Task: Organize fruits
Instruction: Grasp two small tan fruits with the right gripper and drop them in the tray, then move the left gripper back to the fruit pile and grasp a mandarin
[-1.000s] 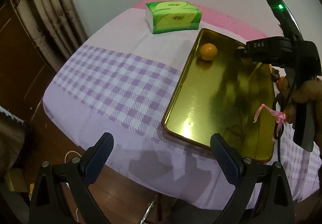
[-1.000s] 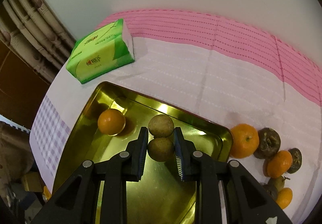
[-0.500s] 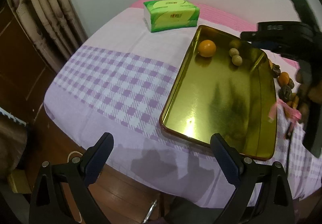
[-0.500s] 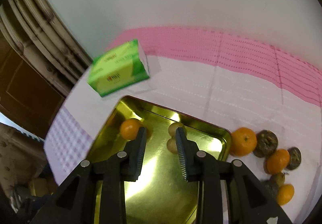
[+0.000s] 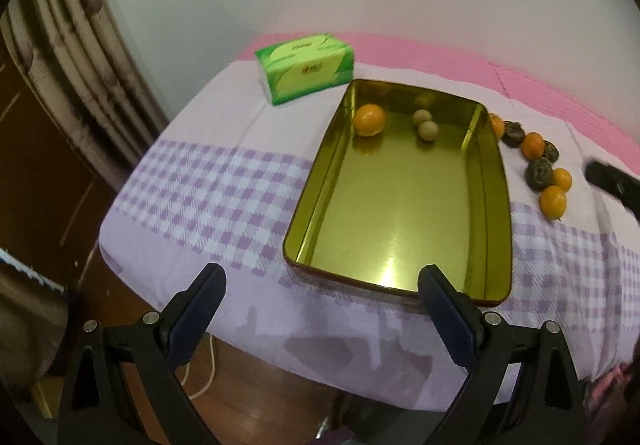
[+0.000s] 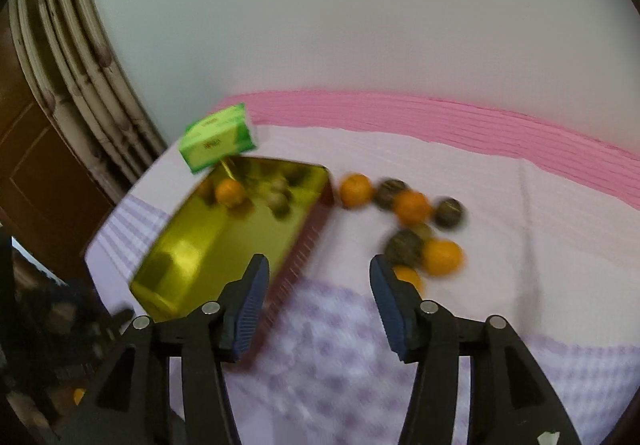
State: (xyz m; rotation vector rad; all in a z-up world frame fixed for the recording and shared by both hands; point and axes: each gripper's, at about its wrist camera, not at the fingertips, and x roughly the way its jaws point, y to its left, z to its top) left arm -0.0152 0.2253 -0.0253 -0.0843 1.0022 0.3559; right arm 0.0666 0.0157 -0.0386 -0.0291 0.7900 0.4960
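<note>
Three fruits are already gathered at the far end of the gold tray: an orange toward 11 o'clock and two small brown fruits just beside each other near 12. The loose fruits are strung along the bench outside the tray's right wall, at about 2 o'clock, presumably awaiting transfer.

The left claw is held spread wide and empty, low at the tray's near edge. The right claw is also parted and empty, raised above the bench between tray and loose fruits, which are blurred in its view.
</note>
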